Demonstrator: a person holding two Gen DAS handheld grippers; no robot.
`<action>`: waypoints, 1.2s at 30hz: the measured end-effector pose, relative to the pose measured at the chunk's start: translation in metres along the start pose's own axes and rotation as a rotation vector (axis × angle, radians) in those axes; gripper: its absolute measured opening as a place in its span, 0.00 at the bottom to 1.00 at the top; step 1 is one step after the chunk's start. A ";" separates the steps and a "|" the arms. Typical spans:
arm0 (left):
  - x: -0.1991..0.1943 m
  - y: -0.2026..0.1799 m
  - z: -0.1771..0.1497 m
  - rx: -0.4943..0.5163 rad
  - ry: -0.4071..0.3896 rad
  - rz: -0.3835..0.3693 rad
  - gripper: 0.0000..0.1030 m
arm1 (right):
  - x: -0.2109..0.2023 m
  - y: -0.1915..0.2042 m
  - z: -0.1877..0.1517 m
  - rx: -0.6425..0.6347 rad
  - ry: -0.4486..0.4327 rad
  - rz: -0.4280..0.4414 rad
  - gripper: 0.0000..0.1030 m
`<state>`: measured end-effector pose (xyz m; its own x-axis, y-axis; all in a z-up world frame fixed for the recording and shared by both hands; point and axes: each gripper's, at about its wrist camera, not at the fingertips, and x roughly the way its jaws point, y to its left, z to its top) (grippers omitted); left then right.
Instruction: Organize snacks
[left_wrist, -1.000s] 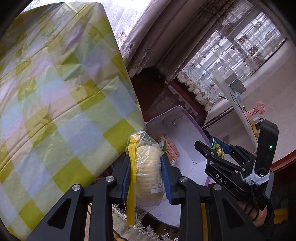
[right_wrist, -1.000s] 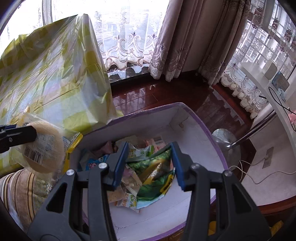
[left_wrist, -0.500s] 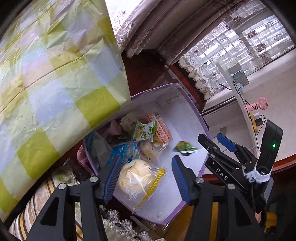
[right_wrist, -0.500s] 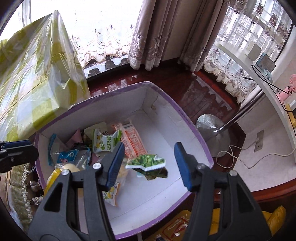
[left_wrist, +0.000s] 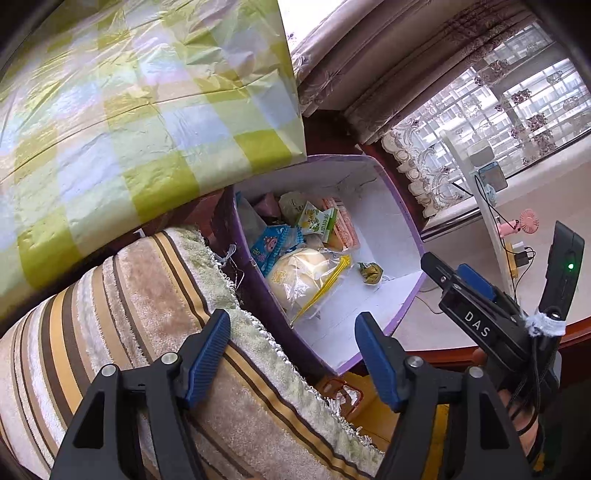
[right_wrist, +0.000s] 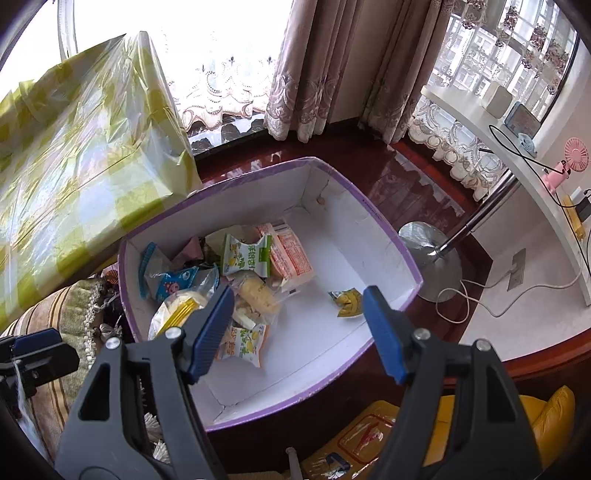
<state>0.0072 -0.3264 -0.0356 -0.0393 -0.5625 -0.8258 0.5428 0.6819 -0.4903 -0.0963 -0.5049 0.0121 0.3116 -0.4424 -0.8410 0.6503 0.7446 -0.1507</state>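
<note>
A purple-rimmed white box (right_wrist: 373, 218) (left_wrist: 410, 236) sits on the dark wood floor and holds several snack packets. A clear bag of pale yellow biscuits (left_wrist: 306, 275) (right_wrist: 181, 306) lies at the box's near-left side. A small green packet (left_wrist: 370, 272) (right_wrist: 346, 297) lies alone on the box's white bottom. My left gripper (left_wrist: 291, 354) is open and empty, above a striped cushion beside the box. My right gripper (right_wrist: 299, 332) is open and empty above the box's near edge; it also shows in the left wrist view (left_wrist: 480, 295).
A table under a yellow-green checked plastic cloth (left_wrist: 129, 110) (right_wrist: 74, 147) stands left of the box. A striped fringed cushion (left_wrist: 147, 314) lies below my left gripper. A metal stand base (right_wrist: 432, 258) and cables are right of the box. Yellow packaging (right_wrist: 369, 439) lies near the front.
Both grippers opened and pulled back. The biscuit bag left my left gripper and now lies in the box. The green packet dropped from my right gripper onto the box bottom.
</note>
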 end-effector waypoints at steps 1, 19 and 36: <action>0.002 -0.001 -0.001 0.011 0.008 0.010 0.69 | -0.004 0.000 -0.002 0.003 -0.008 -0.002 0.73; 0.019 -0.013 0.001 0.031 0.028 0.061 0.85 | 0.001 -0.012 -0.011 0.033 0.012 -0.009 0.74; 0.017 -0.011 0.000 0.026 0.023 0.053 0.85 | 0.002 -0.011 -0.012 0.025 0.017 -0.012 0.74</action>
<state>0.0005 -0.3435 -0.0442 -0.0285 -0.5148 -0.8568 0.5666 0.6979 -0.4382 -0.1108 -0.5080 0.0055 0.2918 -0.4429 -0.8478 0.6710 0.7265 -0.1486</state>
